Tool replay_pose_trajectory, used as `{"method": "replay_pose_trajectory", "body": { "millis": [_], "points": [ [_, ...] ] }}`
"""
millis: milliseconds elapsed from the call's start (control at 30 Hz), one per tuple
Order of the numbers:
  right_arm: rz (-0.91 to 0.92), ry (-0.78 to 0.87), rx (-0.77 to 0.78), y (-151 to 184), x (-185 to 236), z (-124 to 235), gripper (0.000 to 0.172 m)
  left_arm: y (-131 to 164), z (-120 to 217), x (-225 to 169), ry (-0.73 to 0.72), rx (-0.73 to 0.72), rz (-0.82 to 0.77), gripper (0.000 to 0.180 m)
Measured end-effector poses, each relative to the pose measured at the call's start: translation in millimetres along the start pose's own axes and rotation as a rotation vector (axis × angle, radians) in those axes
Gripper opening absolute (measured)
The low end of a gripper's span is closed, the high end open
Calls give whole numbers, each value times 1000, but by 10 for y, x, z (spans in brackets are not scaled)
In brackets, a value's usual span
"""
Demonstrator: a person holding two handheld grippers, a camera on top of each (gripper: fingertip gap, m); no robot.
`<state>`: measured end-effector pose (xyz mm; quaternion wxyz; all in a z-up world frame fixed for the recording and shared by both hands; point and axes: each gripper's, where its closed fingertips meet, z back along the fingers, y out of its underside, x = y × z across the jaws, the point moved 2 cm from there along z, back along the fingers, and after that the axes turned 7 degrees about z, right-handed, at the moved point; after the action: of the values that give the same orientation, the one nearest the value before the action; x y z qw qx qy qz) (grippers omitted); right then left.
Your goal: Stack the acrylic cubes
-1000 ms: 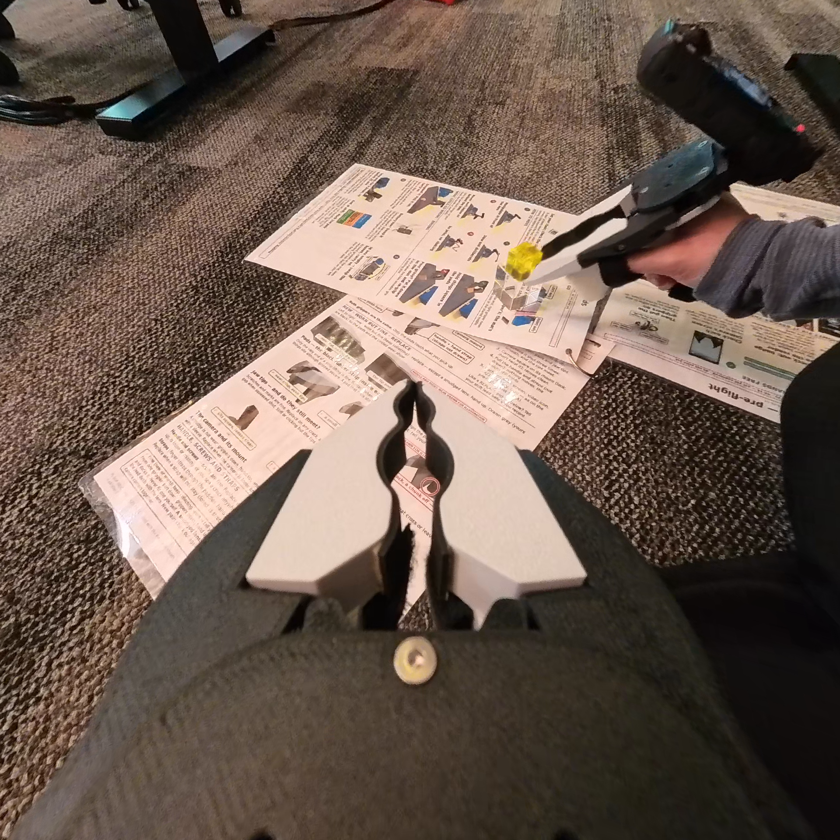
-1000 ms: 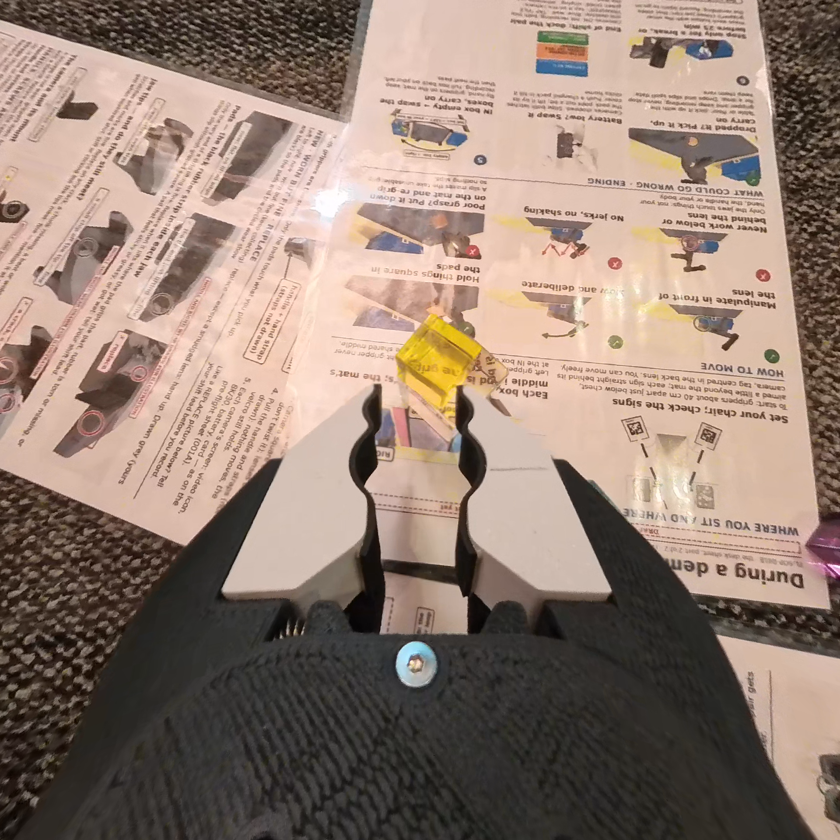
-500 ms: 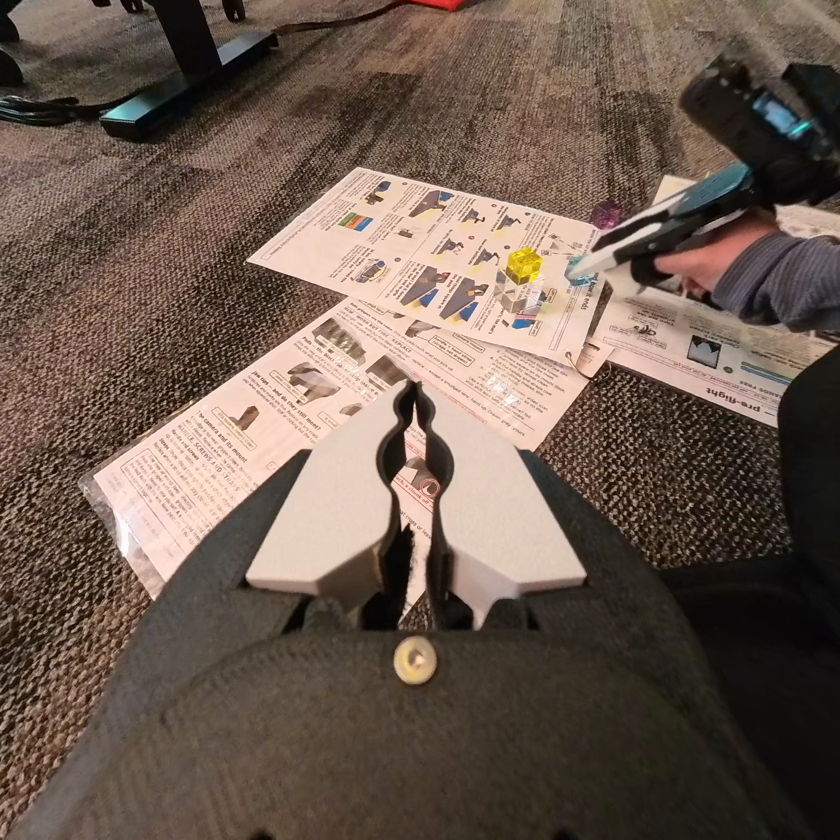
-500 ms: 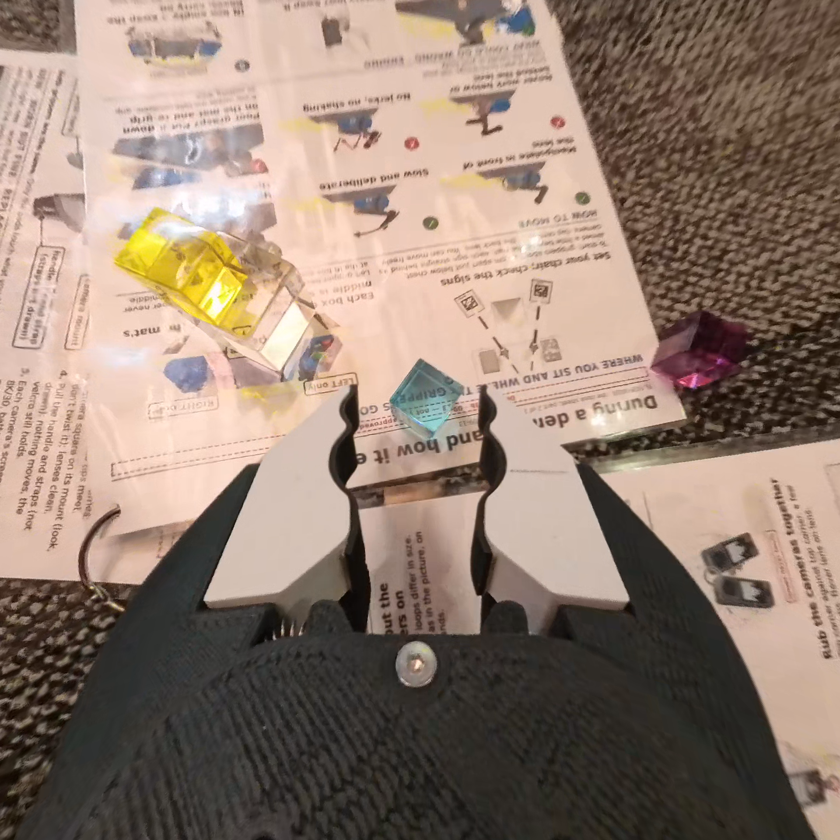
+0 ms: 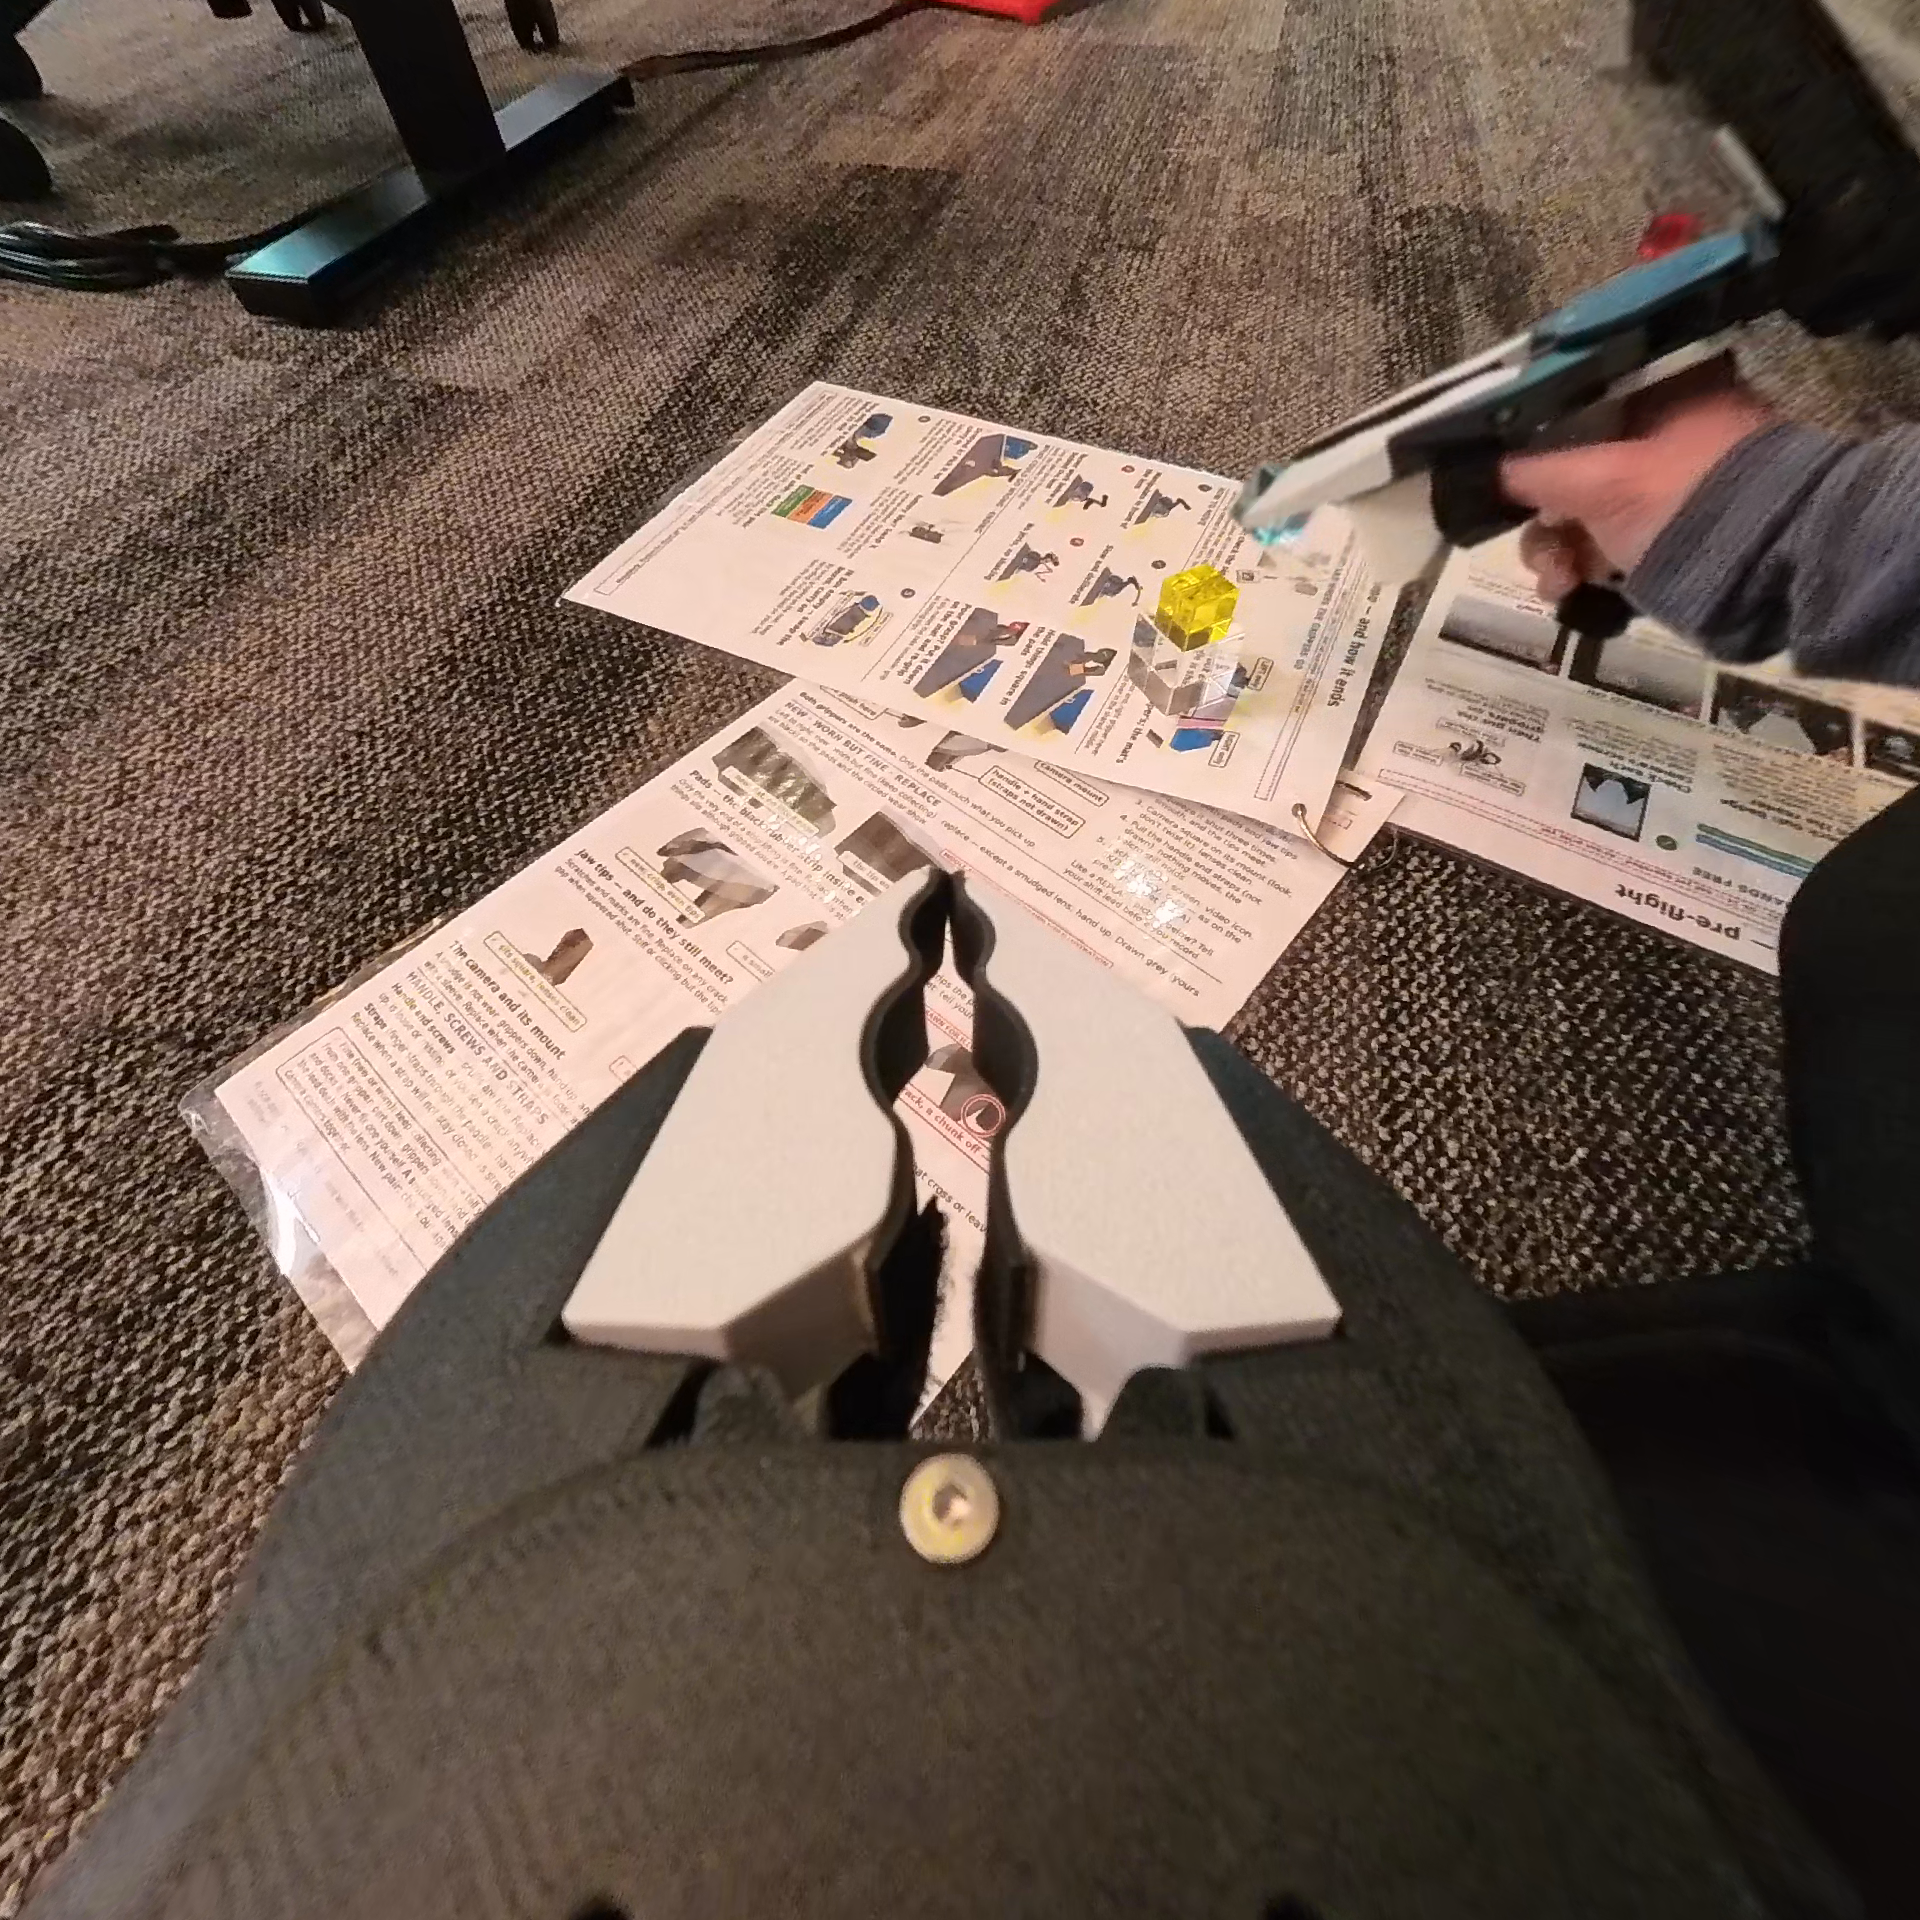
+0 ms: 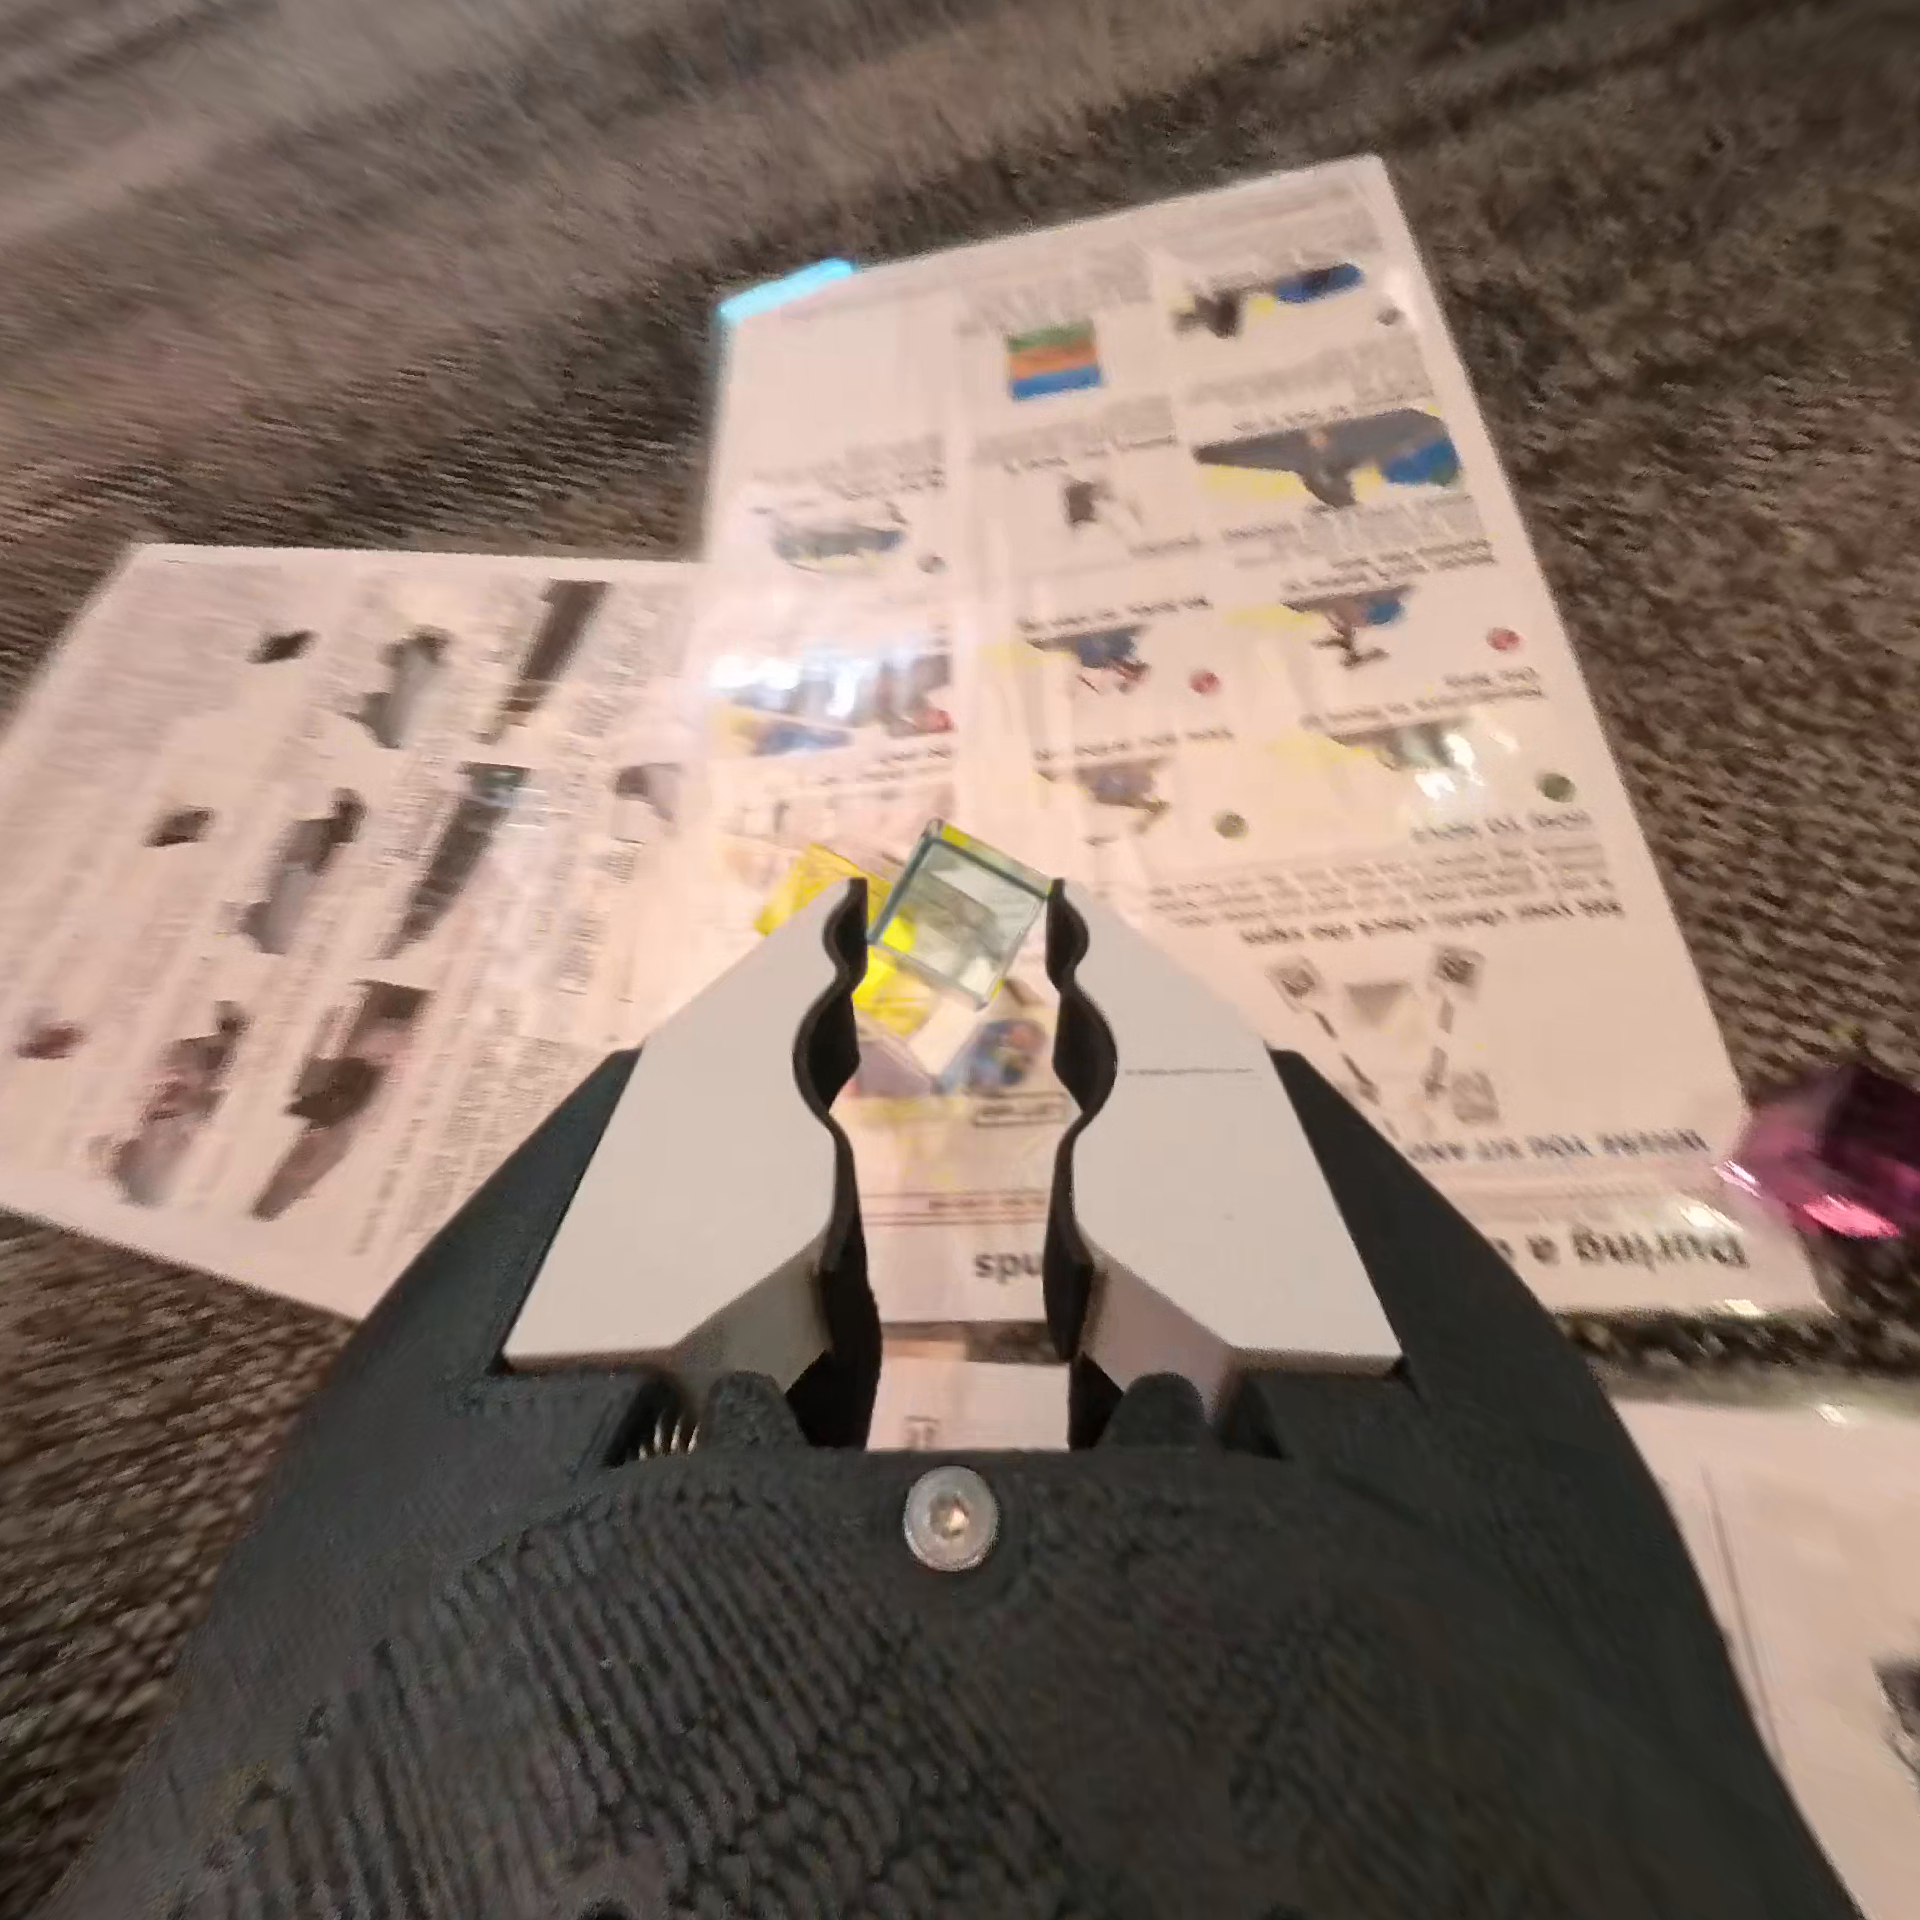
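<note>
My right gripper (image 6: 956,896) is shut on a small pale-blue see-through cube (image 6: 951,930), with a pad pressed on each side of it. It holds the cube in the air just above a yellow cube (image 6: 802,902). In the left wrist view the yellow cube (image 5: 1200,606) stands on top of a clear cube (image 5: 1188,681) on a laminated sheet (image 5: 935,540). The right gripper (image 5: 1265,509) hovers just above and right of that stack. My left gripper (image 5: 948,885) is shut with nothing between its pads and hangs over another printed sheet (image 5: 582,997).
A purple cube (image 6: 1834,1164) lies on the carpet at the sheet's right edge. More printed sheets (image 5: 1621,748) lie to the right, under a person's sleeve (image 5: 1787,540). A dark desk foot (image 5: 416,229) and cables are at the far left. A metal ring (image 5: 1330,831) joins the sheets. The gap from one gripper's tips to the other's is roughly 30 centimetres.
My right gripper let go of the yellow cube on the clear cube and moved right. It closed on the pale-blue cube and lifted it back over the stack. My left gripper stayed still.
</note>
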<state>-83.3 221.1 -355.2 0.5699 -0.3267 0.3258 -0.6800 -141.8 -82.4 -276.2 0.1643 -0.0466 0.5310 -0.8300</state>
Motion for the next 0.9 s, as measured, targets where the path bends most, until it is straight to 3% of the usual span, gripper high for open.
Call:
{"method": "replay_pose_trajectory", "body": {
  "millis": [233, 500, 600, 667, 767, 900],
  "points": [
    [147, -35, 53, -105, 288, -117, 32, -2, 6, 3, -1, -3, 1, 0],
    [256, -4, 131, 28, 352, -230, 32, 1, 3, 1, 0, -1, -2, 0],
    [239, -51, 97, 22, 432, -198, 71, -2, 11, 5, -1, -3, 3, 0],
    [220, -73, 6, -29, 447, -85, 82, -11, 25, 13, -3, -9, 10, 0],
    [235, 67, -93, 10, 127, 114, 82, -29, 49, 26, -4, -23, 25, 0],
    [-29, 441, -69, 301, -836, 365, 72, -27, 42, 25, 0, -23, 27, 0]
  ]
}}
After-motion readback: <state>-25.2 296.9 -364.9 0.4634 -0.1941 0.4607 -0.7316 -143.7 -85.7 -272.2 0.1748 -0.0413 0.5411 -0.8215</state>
